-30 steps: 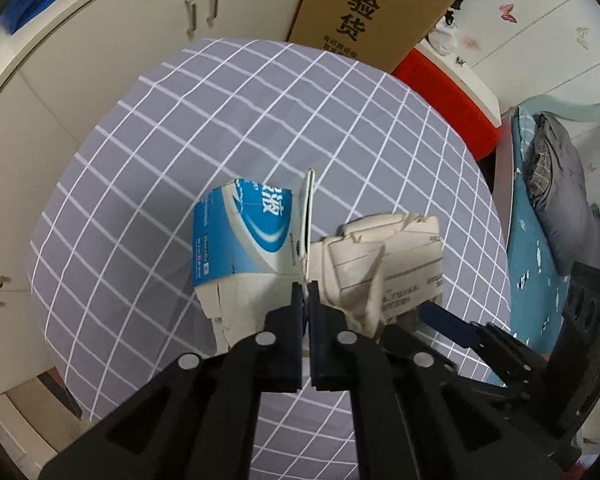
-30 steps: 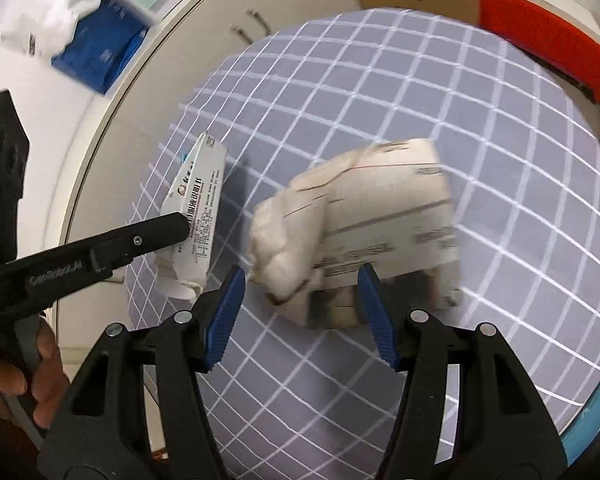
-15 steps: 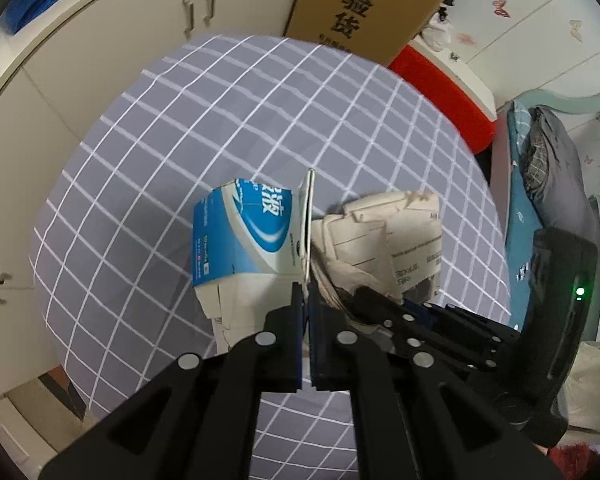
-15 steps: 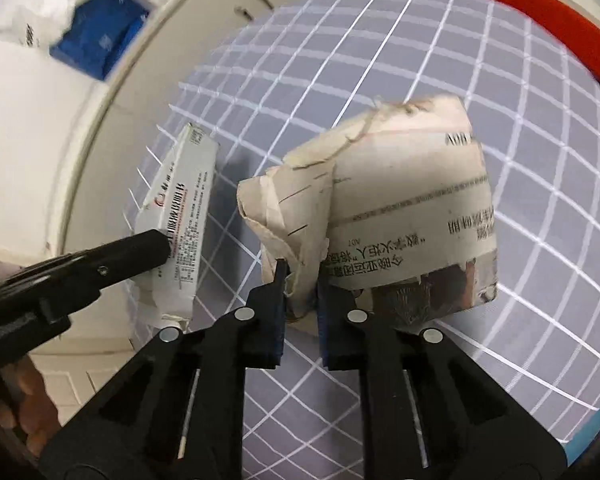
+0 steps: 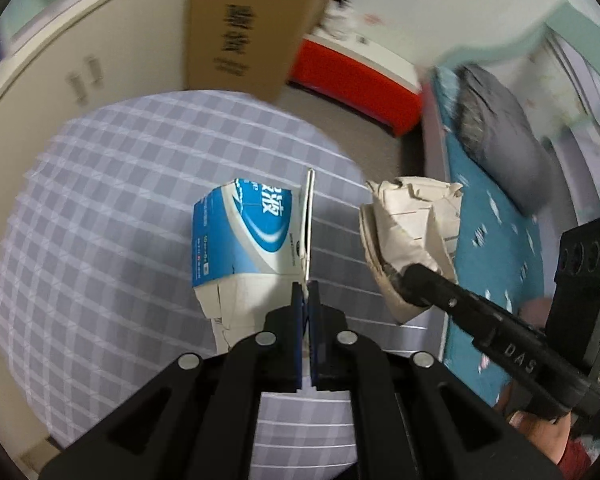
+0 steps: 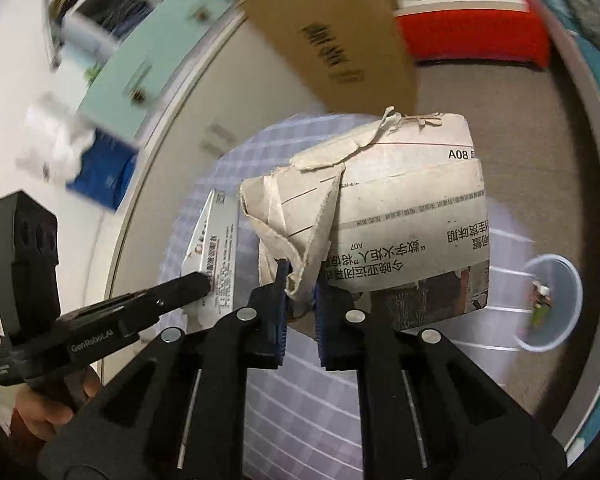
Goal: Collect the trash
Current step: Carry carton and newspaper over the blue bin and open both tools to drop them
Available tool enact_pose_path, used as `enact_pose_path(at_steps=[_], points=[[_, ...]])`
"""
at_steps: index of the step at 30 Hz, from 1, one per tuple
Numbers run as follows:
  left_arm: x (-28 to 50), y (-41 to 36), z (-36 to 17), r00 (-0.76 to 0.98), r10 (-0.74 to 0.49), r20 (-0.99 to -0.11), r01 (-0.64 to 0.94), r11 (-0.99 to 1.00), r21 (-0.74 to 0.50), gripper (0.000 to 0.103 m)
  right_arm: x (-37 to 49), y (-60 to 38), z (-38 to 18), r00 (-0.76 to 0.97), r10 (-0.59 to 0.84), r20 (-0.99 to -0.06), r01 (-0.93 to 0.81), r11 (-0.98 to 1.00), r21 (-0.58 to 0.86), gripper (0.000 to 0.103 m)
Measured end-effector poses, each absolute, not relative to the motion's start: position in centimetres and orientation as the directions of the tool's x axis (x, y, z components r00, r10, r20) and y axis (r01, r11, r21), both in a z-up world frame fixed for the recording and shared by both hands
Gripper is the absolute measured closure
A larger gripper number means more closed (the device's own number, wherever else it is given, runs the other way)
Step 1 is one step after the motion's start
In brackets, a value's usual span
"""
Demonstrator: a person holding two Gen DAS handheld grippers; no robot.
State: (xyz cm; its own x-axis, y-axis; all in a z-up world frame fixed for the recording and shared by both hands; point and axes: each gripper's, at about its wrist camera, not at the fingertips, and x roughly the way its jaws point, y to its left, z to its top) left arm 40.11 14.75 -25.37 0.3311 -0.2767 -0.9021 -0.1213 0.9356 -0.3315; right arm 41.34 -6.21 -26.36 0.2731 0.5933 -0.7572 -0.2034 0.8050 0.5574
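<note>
Carton [image 5: 244, 240], blue and white, flattened, pinched by one thin flap in left gripper [image 5: 307, 300], jaws fully closed on it, raised over checked counter [image 5: 100, 240]. Newspaper [image 6: 400, 220], crumpled into a loose wad, clamped at its torn lower corner by right gripper [image 6: 300, 292], blue pads pressed into the folds, jaws nearly together; also lifted clear of counter. In left view, newspaper [image 5: 412, 240] just right of carton, apart from it, with right gripper's black finger [image 5: 428, 280] on its lower edge. In right view, carton [image 6: 216, 256] edge-on at left, left gripper's finger [image 6: 180, 286] against it. Clear tub [image 6: 552, 304] at right, holding a small scrap. Behind: cardboard box [image 5: 252, 28] leaning on white cabinet [image 5: 100, 60], red box [image 5: 360, 84], bed [image 5: 500, 220] with teal sheet. Background blurred.
</note>
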Motion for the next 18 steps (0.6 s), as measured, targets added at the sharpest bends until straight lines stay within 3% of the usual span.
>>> enact_pose_path(at_steps=[8,18], points=[[42.8,-1.2,-27.9,0.205,-0.37,-0.906,0.074,0.929,-0.362,0.101,41.0,-23.3,-29.7,0.326,0.489,-0.809,0.069,0.841,0.536,0.091],[44.0,-17.1,-36.7,-0.047,-0.419,-0.907,0.154,0.894,-0.421,0.101,37.3,-36.2,-40.7,0.155,0.458,-0.876,0.346,0.805,0.482,0.091]])
